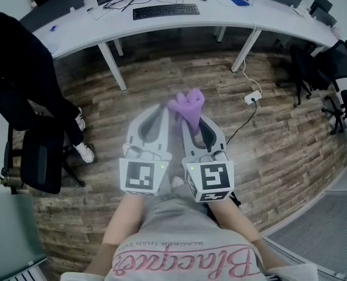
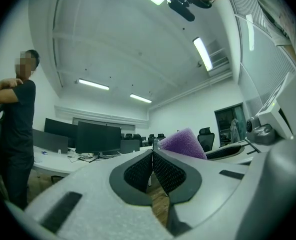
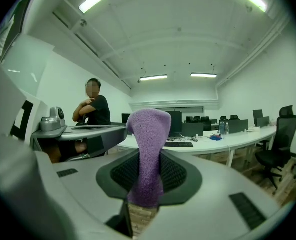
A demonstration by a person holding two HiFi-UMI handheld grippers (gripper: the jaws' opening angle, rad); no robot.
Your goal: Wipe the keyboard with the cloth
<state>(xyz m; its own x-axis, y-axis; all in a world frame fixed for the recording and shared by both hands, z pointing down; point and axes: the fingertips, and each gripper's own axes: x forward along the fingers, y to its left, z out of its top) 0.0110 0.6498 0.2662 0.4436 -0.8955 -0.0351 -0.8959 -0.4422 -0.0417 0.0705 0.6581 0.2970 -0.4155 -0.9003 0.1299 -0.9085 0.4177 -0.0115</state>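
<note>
We clamp the fuzzy purple cloth in our right tongs; the left tongs are closed, empty. The flat black keyboard lies well apart, small.

Bare floor ahead up to desk; person, chair left.

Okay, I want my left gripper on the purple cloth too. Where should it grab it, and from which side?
Take the cloth by its free bunched end, which sticks out past the right gripper, and come in from the left. Its lower part is pinched between the right fingers, so only that end is exposed. The left gripper is shut and would need to open first.
</note>
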